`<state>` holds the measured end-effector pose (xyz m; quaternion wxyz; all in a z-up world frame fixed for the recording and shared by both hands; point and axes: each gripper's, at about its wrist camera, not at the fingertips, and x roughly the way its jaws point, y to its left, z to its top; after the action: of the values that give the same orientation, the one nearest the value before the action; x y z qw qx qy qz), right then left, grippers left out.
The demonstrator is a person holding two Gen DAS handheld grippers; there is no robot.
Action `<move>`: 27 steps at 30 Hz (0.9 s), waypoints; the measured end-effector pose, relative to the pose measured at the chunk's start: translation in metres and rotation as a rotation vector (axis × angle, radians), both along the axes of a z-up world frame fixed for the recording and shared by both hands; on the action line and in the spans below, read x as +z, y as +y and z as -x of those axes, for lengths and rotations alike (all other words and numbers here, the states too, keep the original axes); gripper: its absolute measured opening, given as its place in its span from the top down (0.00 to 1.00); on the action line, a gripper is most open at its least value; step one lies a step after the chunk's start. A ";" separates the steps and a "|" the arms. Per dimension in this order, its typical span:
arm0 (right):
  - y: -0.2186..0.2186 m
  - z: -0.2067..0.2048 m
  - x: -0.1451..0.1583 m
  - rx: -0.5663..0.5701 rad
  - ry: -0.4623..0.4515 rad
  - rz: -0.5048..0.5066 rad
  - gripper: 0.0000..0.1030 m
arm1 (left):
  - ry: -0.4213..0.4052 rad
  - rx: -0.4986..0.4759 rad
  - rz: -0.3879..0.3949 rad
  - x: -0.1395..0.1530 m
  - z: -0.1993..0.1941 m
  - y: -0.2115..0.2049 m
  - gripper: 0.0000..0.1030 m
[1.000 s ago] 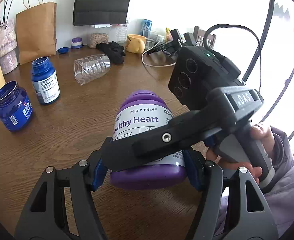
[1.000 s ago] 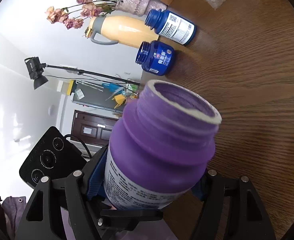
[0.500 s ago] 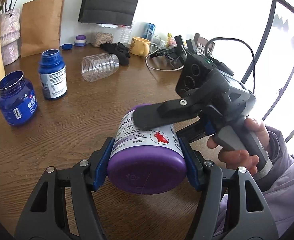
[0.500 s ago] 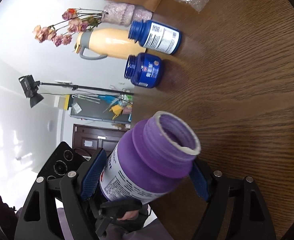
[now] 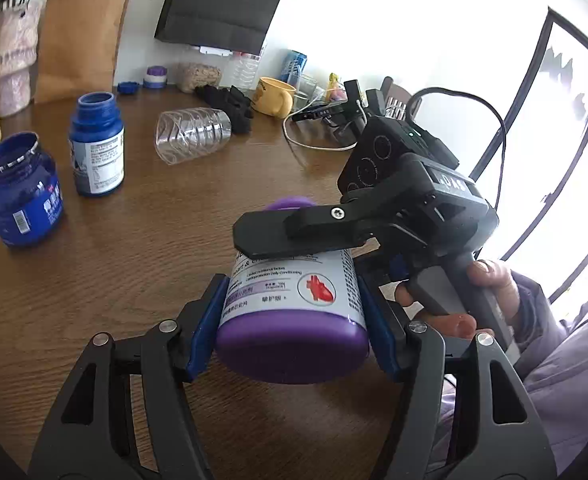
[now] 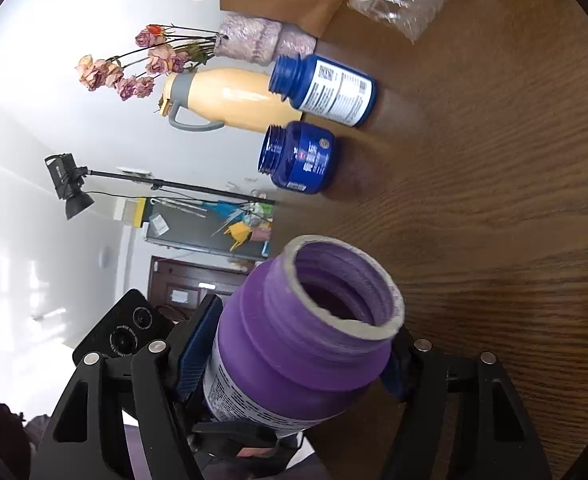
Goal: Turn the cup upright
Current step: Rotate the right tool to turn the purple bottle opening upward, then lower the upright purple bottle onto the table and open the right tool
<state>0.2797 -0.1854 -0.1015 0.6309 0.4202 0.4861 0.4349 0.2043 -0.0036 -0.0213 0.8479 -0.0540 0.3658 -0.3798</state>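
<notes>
Two handheld grippers clamp one purple bottle above a wooden table. The left gripper is closed partway, its blue pads pressed against the bottle's labelled sides near the flat base, which faces the left wrist camera. The right gripper, held in a bare hand at 3 o'clock in the left view, is likewise closed onto the bottle, one pad flat against the body below the shoulder; seen from the left, one black finger lies across the top of the label. The bottle lies roughly level, its long axis running away from the left camera, so that its open, capless mouth points toward 12 o'clock in the left view and looks almost straight into the right wrist camera. On the table toward 10 o'clock in the left view stand two open blue bottles, both upright, and a clear plastic bottle lies on its side toward 11 o'clock. A brown paper bag stands at the far edge, with a yellow mug at 12 o'clock.
</notes>
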 end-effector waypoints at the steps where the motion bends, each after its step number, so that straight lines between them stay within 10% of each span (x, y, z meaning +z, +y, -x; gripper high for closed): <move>1: -0.001 0.000 0.001 0.004 -0.004 -0.007 0.30 | -0.009 -0.002 0.000 0.000 0.001 0.001 0.41; 12: -0.013 0.003 0.018 -0.053 -0.091 0.065 0.32 | -0.017 0.043 -0.049 -0.005 -0.004 0.001 0.37; 18: -0.027 0.001 0.052 -0.212 -0.267 0.433 0.32 | -0.040 0.114 -0.084 0.008 -0.020 0.007 0.05; 23: -0.045 -0.025 0.091 -0.424 -0.532 0.920 0.32 | -0.070 0.347 -0.235 0.013 -0.059 0.016 0.02; 27: -0.051 -0.067 0.085 -0.496 -0.579 1.112 0.32 | -0.055 0.495 -0.350 0.006 -0.096 0.008 0.02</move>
<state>0.3463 -0.2361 -0.0164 0.9394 -0.0015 0.3381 0.0570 0.3003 0.0042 -0.0155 0.9207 0.0159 0.3783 -0.0942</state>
